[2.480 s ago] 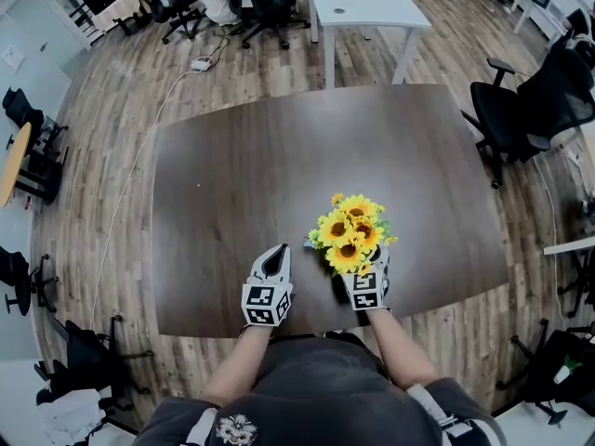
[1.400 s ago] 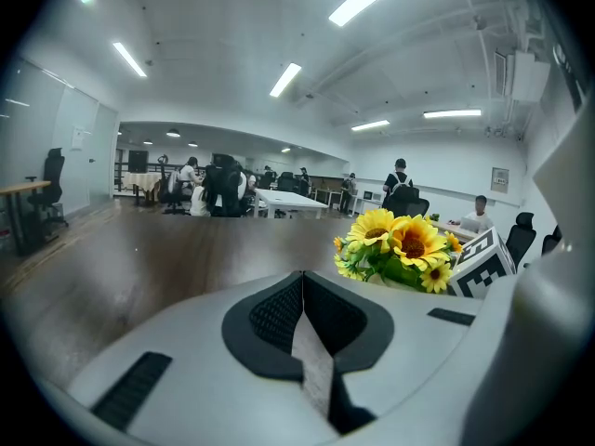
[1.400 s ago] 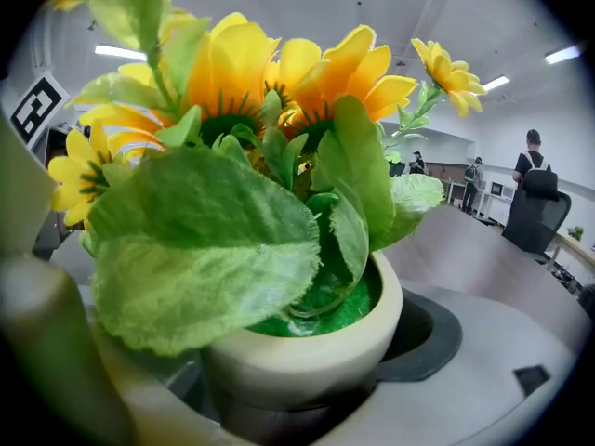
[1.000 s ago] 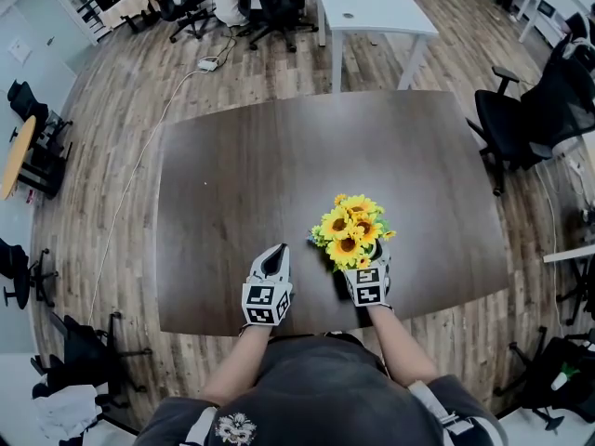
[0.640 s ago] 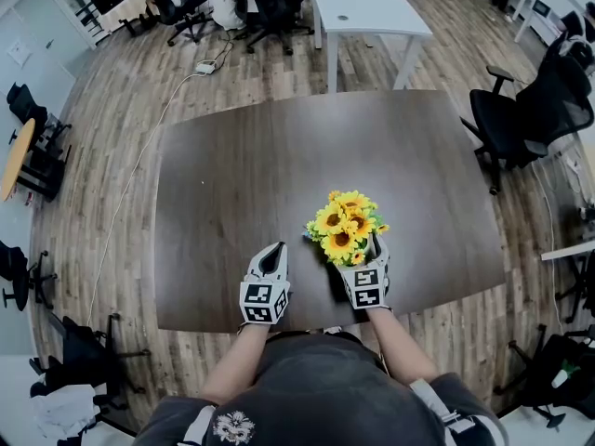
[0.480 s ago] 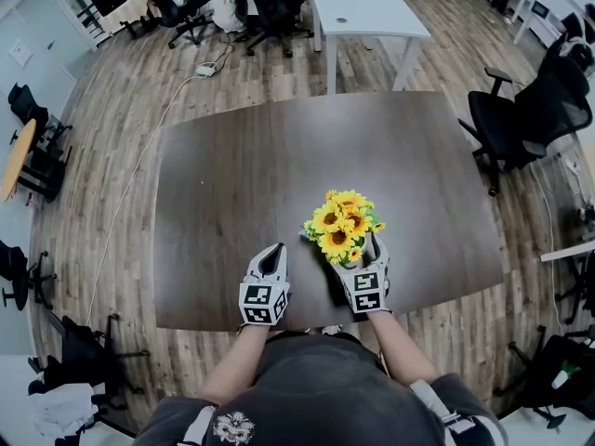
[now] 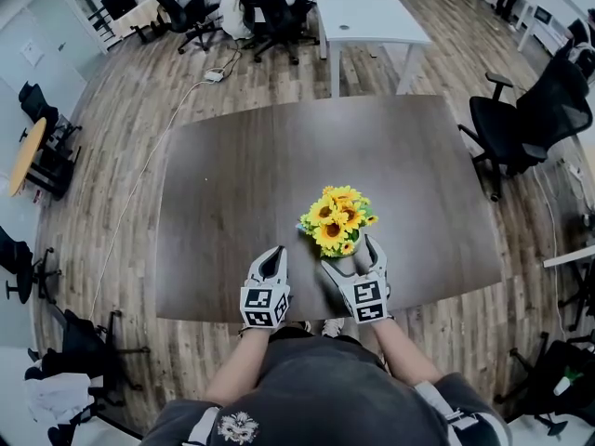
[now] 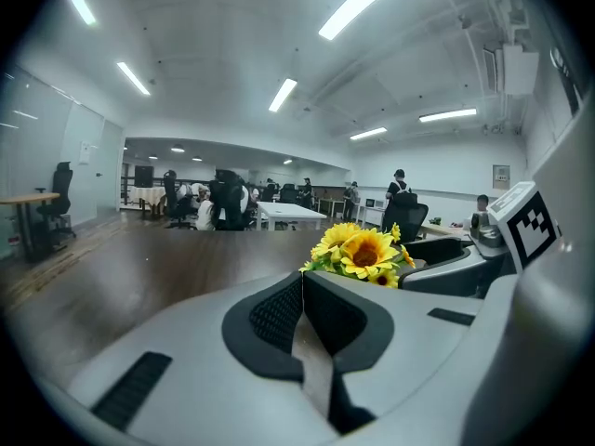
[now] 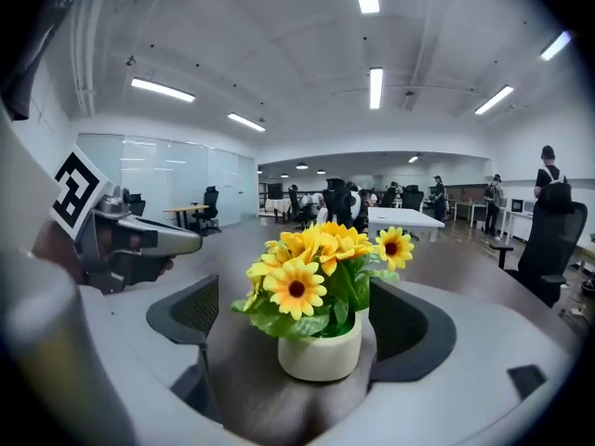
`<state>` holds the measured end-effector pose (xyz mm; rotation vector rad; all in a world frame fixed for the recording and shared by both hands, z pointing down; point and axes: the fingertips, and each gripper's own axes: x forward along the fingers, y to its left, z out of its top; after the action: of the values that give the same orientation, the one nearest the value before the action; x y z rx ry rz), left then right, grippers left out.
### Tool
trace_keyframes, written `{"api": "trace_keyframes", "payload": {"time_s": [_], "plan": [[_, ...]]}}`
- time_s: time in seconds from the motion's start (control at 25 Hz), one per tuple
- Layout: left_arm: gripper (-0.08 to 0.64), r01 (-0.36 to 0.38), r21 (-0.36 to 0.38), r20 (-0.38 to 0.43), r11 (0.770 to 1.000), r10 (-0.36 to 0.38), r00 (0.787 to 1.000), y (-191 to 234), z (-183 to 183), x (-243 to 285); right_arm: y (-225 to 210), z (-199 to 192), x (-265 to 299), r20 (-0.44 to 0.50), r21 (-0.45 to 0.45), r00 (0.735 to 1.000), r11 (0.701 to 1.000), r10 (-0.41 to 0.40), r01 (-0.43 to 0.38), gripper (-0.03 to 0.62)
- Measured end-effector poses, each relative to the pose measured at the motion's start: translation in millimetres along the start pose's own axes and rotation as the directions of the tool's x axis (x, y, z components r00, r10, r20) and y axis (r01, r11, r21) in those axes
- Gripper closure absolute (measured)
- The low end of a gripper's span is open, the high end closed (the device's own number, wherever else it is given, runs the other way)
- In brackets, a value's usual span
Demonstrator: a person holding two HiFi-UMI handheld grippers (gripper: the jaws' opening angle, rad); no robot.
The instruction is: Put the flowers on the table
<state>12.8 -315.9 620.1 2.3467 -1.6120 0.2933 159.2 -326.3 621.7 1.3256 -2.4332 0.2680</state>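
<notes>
A small white pot [image 9: 321, 353] of yellow sunflowers [image 9: 321, 268] stands upright on the dark brown table [image 7: 279, 165], a little in from its front edge. My right gripper [image 9: 302, 321] is open, with one pad on each side of the pot and a gap to both. From the head view the flowers [image 7: 333, 223] sit just beyond the right gripper [image 7: 350, 260]. My left gripper [image 7: 274, 254] rests to the left of it, shut on nothing; its jaws [image 8: 302, 286] meet in the left gripper view, where the flowers [image 8: 367, 252] show to the right.
Black office chairs [image 7: 525, 119] stand to the right of the table. A white table [image 7: 367, 12] and more chairs are behind it. A cable [image 7: 149, 156] runs over the wooden floor at left, near a round wooden table [image 7: 23, 156].
The right gripper carried the pot a little forward and left over the table. Its jaws have now spread apart, and the pot stands free between them. The left gripper stayed put.
</notes>
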Motion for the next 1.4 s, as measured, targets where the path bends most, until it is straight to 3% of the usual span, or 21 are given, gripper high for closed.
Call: {"api": "trace_keyframes", "payload": {"time_s": [0.12, 0.32, 0.72, 1.4], "plan": [[0.552, -0.004, 0.002, 0.009, 1.000, 0.004, 1.000, -6, 2, -10, 3, 13, -12, 0.039, -0.017, 0.999, 1.000, 0.006, -0.005, 0.093], [0.552, 0.001, 0.000, 0.025, 1.000, -0.001, 1.000, -9, 4, -16, -1, 35, -24, 0.113, -0.040, 0.992, 0.998, -0.049, 0.053, 0.292], [0.552, 0.062, 0.018, 0.050, 0.998, -0.063, 0.997, -5, 17, -23, 0, 57, -40, 0.163, -0.040, 0.970, 0.981, -0.183, 0.191, 0.548], [0.552, 0.113, 0.023, 0.086, 0.993, -0.115, 0.990, 5, 24, -44, 27, 80, -58, 0.210, -0.044, 0.948, 0.967, -0.239, 0.253, 0.569]]}}
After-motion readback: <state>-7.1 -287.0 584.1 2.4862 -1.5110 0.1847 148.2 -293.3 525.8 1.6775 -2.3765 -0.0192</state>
